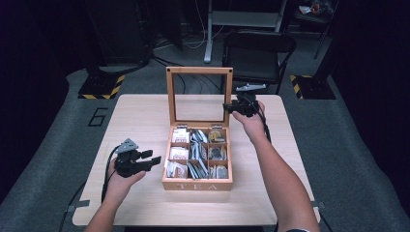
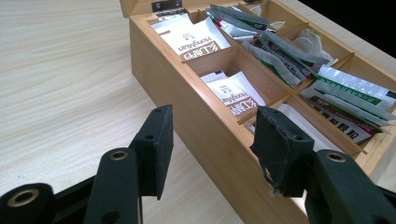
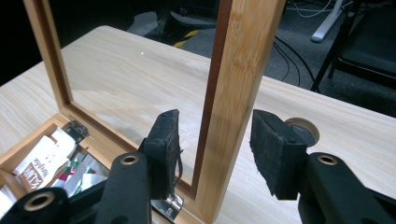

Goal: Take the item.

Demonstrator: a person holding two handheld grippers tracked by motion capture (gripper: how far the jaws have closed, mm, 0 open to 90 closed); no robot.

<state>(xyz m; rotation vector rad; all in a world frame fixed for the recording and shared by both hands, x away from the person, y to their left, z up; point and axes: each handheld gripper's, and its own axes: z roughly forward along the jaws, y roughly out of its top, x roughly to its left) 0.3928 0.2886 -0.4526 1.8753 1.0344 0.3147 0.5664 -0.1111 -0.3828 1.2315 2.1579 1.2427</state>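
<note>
Right, status: tea box (image 1: 197, 182) sits mid-desk, a bit nearer the near edge than the far one, lid (image 1: 198, 70) swung up and standing upright on its hinges at the box's far side. My right gripper (image 1: 231, 107) is up at the lid's right-hand frame post; in the right gripper view that post (image 3: 233, 93) runs between my two pads (image 3: 164, 140), gaps visible on both sides, so I'm roughly half open and straddling the wood, not clamping it. Glass pane (image 3: 135, 79) of the lid is to the left of the post there, and the metal hinge (image 3: 167, 205) shows just under my left jaw. My left gripper (image 1: 153, 160) is low over the desk (image 1: 140, 116) at the box's left side, near the front-left corner of the box. In the left gripper view the box's left wall (image 2: 205, 140) runs up between my jaws, pads (image 2: 163, 144) clear of it on both sides, about half open, holding nothing. Box interior is a grid of compartments: white sachets (image 2: 198, 42) in the left column, silver-green packets (image 2: 280, 51) stacked on edge in the middle one, darker packets (image 1: 218, 153) on the right. "TEA" is lettered on the front wall. Both my forearms come in from the desk's near edge, cables trailing off each gripper.
</note>
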